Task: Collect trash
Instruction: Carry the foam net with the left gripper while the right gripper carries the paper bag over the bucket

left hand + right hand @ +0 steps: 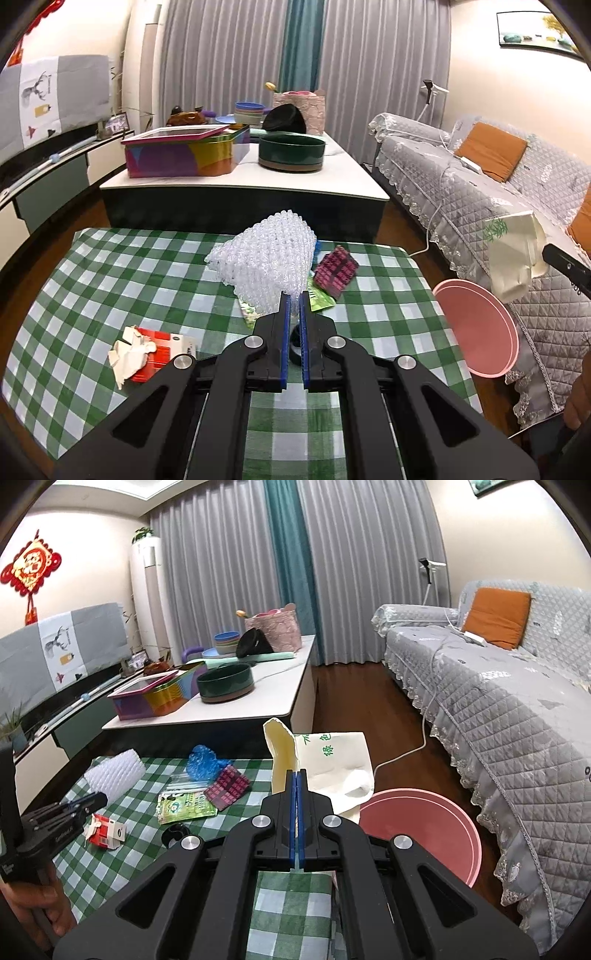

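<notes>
You can read green Chinese characters, 绿色, printed on the cream paper bag (332, 771). The red wall ornament (31, 566) bears a gold character, and the green packet (184, 806) carries print too small to read.

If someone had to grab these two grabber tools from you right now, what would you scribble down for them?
Left gripper: shut on the bubble wrap, lifted over the table.
Right gripper: shut on a cream bag, near the pink bin beside the table.
Done: I can't see any trash in the bin.
Left: drop both, then the red carton, green packet, maroon wrapper, blue plastic.
</notes>
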Tool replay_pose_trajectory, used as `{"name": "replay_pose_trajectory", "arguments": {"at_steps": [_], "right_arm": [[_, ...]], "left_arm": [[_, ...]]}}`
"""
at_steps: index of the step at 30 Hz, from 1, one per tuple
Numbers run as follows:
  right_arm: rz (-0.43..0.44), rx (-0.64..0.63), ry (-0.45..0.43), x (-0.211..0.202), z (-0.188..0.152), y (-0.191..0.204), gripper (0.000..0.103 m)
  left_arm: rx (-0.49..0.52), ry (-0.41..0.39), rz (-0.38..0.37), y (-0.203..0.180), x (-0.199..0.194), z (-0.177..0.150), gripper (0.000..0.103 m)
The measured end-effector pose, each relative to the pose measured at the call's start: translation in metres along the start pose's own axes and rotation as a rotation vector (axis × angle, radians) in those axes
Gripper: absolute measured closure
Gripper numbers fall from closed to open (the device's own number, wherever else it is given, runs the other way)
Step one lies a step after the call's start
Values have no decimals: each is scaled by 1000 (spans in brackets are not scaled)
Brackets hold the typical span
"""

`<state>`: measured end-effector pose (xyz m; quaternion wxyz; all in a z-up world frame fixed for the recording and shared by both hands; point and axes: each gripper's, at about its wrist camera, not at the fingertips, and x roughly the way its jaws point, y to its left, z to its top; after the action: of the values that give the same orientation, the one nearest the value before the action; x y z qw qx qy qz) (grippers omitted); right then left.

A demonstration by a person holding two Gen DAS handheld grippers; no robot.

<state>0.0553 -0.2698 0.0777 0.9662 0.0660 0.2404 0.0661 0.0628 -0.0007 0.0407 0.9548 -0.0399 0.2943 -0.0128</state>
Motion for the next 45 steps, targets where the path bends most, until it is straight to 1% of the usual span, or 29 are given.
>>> {"name": "replay_pose_trajectory", "arguments": {"at_steps": [10,21,28,35,45], "right_arm": [[-36,35,-27,-5,11,-17,102],[-91,111,-21,-1,16,-47,102],[-137,126,-24,1,17,-62,102],[-168,140,-13,5,14,-75,102],[-221,199,25,8,5,-104,102]], "left_arm": [[49,12,-33,-31,5,-1,98],[104,18,-89,-75,20,5,98],[133,16,-123,-101,27,10,98],[160,23,-160,-127,39,13,98],[204,48,-216,-158,53,4,98]]}}
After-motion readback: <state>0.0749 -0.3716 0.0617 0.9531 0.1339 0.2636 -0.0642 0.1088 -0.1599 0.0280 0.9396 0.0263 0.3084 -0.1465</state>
